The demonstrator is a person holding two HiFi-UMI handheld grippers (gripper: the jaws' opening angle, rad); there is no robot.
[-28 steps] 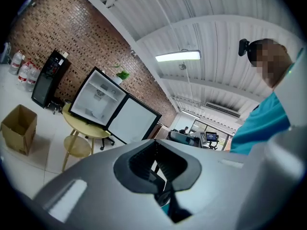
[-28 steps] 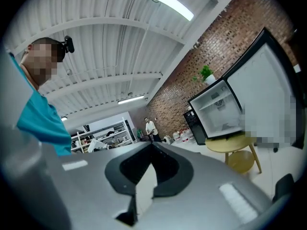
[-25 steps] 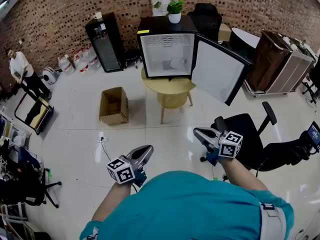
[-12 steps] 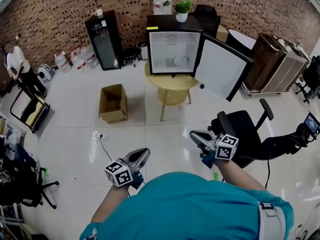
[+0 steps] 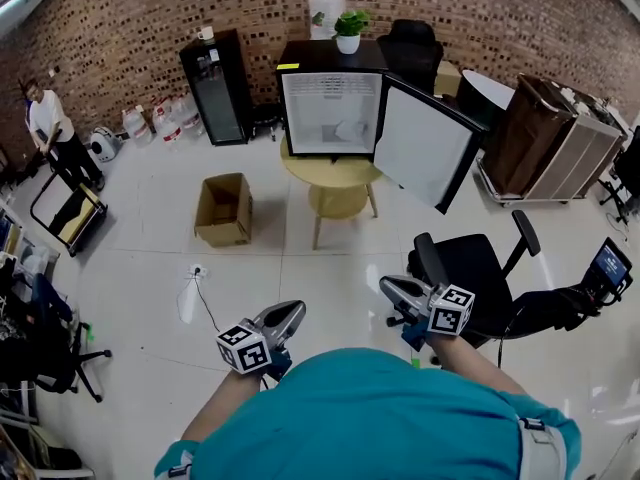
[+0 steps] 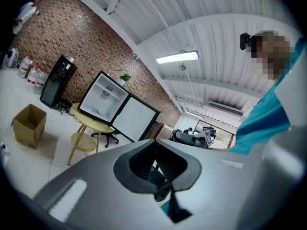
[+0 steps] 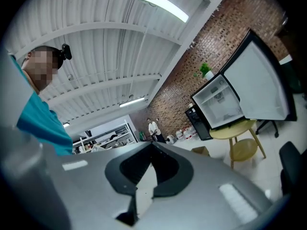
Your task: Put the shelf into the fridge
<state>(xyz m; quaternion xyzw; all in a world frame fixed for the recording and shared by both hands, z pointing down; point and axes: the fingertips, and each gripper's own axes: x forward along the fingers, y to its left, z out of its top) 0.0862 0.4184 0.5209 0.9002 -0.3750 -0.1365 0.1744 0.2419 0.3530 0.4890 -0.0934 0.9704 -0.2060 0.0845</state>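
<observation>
1. Across the floor, the fridge (image 5: 330, 113) stands on a small round table (image 5: 330, 173) with its door (image 5: 420, 143) swung wide toward my right. A careless approach could clip that door or rock the table.
2. Nearer me, an office chair (image 5: 470, 273) sits just beside the right gripper (image 5: 386, 285) and a cable (image 5: 205, 298) lies on the floor by the left gripper (image 5: 293, 311) — either could snag me.
3. Both grippers are fully closed on nothing — I cannot pick out the shelf in any view.

Left gripper (image 5: 296, 311) and right gripper (image 5: 388, 286) both lower in view, nearer the teal shirt (image 5: 370, 418)
</observation>
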